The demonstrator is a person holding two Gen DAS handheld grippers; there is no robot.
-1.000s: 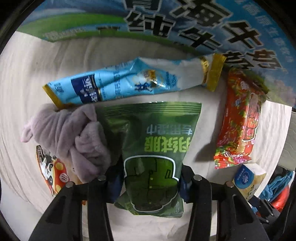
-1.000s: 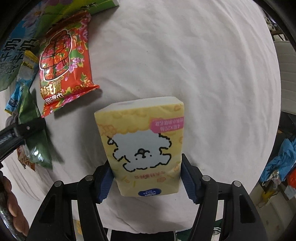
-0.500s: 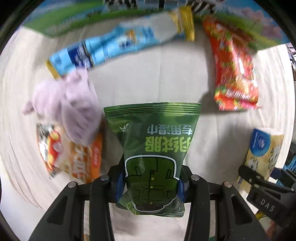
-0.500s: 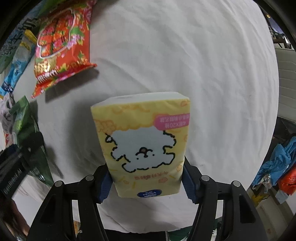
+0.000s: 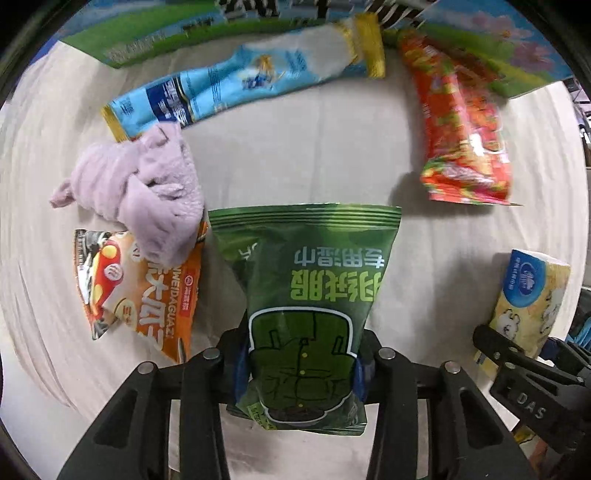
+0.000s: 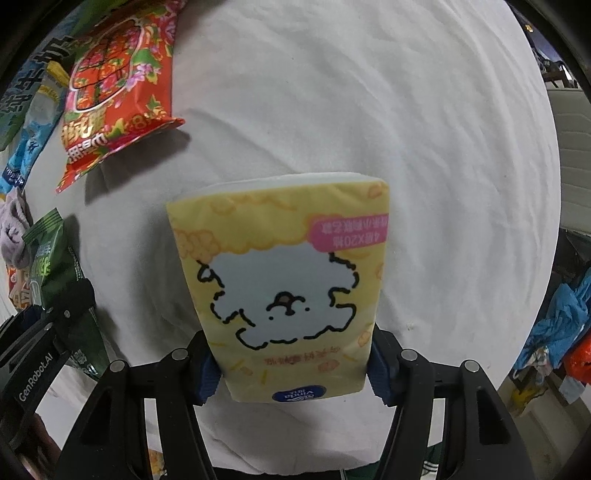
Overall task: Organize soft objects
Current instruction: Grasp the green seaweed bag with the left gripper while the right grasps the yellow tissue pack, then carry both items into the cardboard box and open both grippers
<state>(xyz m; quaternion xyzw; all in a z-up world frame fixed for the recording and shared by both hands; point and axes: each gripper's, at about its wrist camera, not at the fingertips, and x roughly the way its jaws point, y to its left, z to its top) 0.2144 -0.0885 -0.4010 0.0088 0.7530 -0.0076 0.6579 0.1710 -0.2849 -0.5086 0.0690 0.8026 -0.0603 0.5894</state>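
Observation:
My left gripper (image 5: 299, 363) is shut on a green snack bag (image 5: 310, 291) and holds it above the white cloth. My right gripper (image 6: 291, 363) is shut on a yellow tissue pack with a cartoon dog (image 6: 284, 280), also held above the cloth. The tissue pack (image 5: 532, 291) and the right gripper show at the right edge of the left wrist view. The green bag (image 6: 48, 266) and the left gripper show at the left edge of the right wrist view.
On the cloth (image 5: 295, 147) lie a lilac plush cloth (image 5: 147, 188), an orange snack bag (image 5: 147, 295) under it, a long blue pack (image 5: 236, 85) and a red floral bag (image 5: 465, 122). A printed blue-green box (image 5: 480, 33) stands behind. Clutter (image 6: 557, 332) lies beyond the right edge.
My left gripper has pulled back and up with the green bag, uncovering the orange snack bag. My right gripper with the tissue pack has come closer to the left one.

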